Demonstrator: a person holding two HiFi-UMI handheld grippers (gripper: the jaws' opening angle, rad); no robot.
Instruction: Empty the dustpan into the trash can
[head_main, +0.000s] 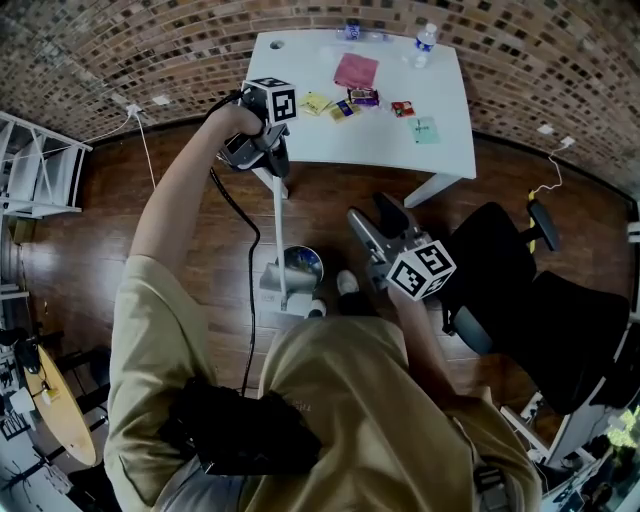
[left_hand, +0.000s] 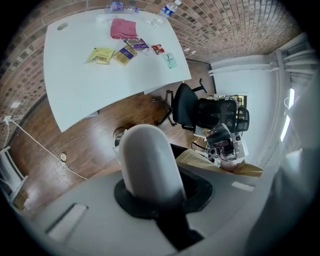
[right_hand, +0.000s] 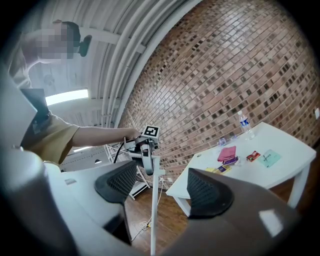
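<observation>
Left gripper (head_main: 270, 155) clenched on the rounded top of the white handle (head_main: 278, 225), upright over the wooden floor (head_main: 200, 230). At the foot of the handle, dustpan (head_main: 277, 285) just beside the round trash can (head_main: 303, 264) and near the person's shoes (head_main: 346, 283). Right gripper (head_main: 372, 215) released, jaws apart with nothing between, held level beside the black chair (head_main: 500, 250); beyond, white table (head_main: 330, 140) with pink cloth (head_main: 356, 70), small packets (head_main: 345, 105) and bottle (head_main: 425, 42)
</observation>
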